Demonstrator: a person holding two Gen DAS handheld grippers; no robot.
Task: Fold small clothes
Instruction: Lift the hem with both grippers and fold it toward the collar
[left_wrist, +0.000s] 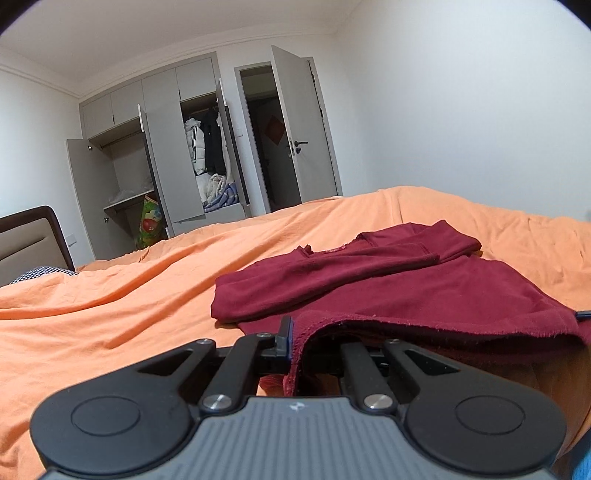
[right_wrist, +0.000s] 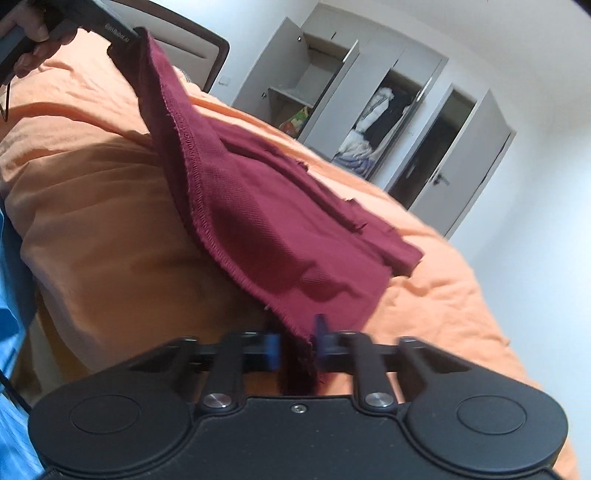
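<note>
This is a bedroom in a home. A bed (left_wrist: 110, 295) under an orange sheet fills the foreground, with a padded headboard (left_wrist: 29, 236) at one end. Against the far wall stands a grey wardrobe (left_wrist: 162, 147) (doors open, coats and folded bedding inside), beside an open door (left_wrist: 303, 129).

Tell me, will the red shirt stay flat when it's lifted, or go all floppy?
Probably floppy: the red shirt already sags between the left claw and right claw. It looks light, since thin pinches lift its hem. It likely won't slide much on the crinkly orange sheet.
</note>
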